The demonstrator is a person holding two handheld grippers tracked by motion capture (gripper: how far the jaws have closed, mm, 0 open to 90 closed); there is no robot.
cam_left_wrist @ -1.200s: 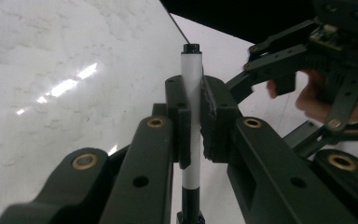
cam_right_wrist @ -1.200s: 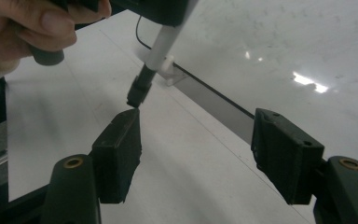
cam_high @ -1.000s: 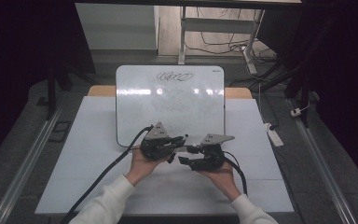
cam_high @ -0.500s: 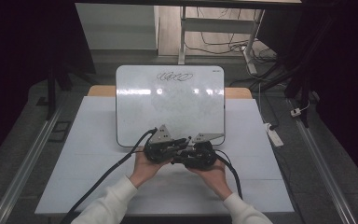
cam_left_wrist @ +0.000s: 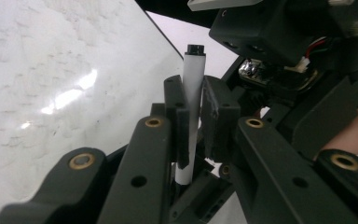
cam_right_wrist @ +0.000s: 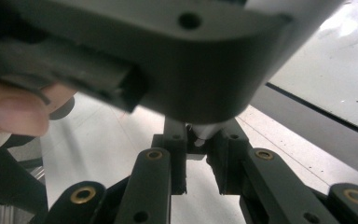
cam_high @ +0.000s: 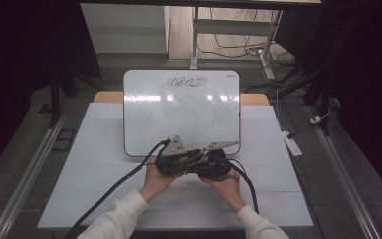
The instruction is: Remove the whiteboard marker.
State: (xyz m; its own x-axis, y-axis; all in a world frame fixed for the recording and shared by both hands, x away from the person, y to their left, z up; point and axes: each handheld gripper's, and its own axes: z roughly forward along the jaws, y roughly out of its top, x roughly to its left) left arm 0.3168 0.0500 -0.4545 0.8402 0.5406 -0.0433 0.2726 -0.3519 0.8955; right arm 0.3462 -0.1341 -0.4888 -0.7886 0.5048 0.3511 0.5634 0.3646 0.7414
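A white marker (cam_left_wrist: 192,100) with a black tip sits between the black left gripper (cam_left_wrist: 193,123) pads, over a glossy white whiteboard (cam_high: 179,112) bearing a black scribble, on a pale grey-white table (cam_high: 104,164)

Marker (cam_right_wrist: 204,130) mostly hidden behind the blurred left hand-held gripper (cam_right_wrist: 135,51); whiteboard (cam_high: 181,112) scribble illegible.

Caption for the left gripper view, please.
Left gripper clamps a white marker upright beside the whiteboard.
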